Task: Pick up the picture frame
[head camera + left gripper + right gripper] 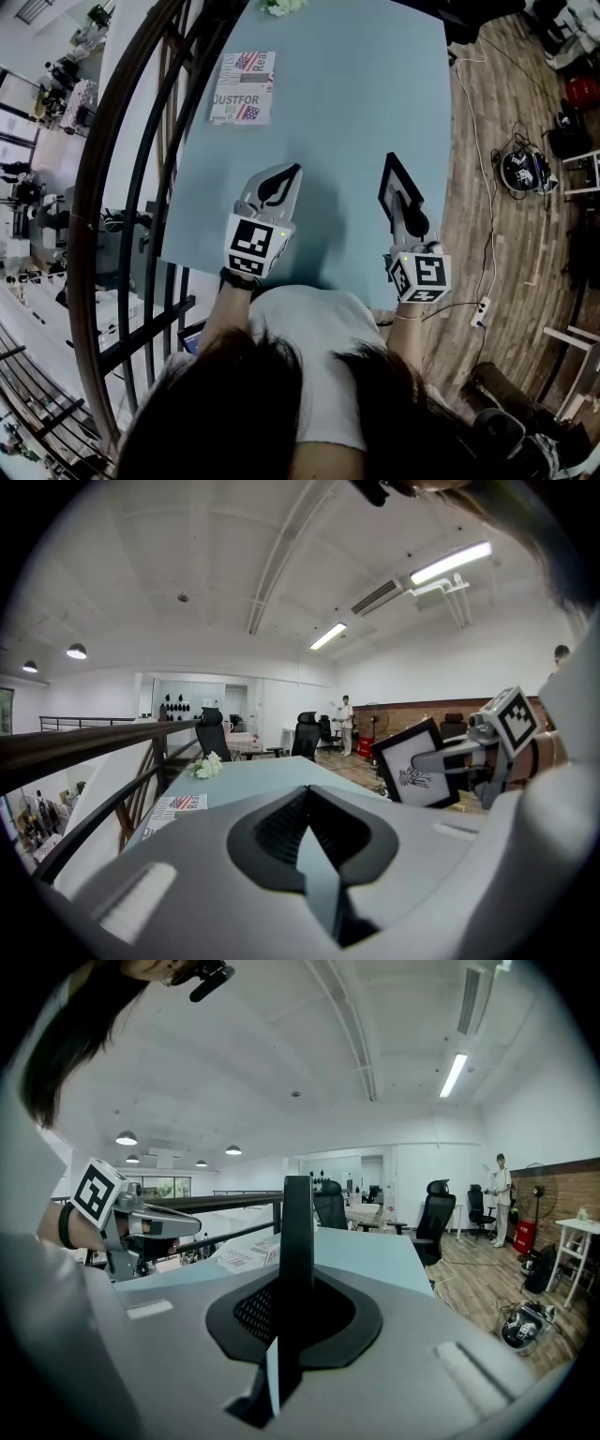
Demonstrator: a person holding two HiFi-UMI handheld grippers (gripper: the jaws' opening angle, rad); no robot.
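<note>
- Dark hair (234, 412) of the person fills the lower head view, behind both grippers.
- Pale blue table (356, 112) stretches ahead of both sets of jaws.
- Left gripper (293, 172): jaws closed together, nothing between them.
- Right gripper (403, 208): jaws clamped on the picture frame (396, 180), which stands upright and edge-on between them.
- Magazine (244, 87) lies flat, well ahead of the left jaws.
- White flowers (284, 6) sit farther ahead still.

Bright light from ceiling strip lights (450, 562), soft shadows lay on the bench (356, 112), fisheye edges darkened, foreground perhaps blurred.
</note>
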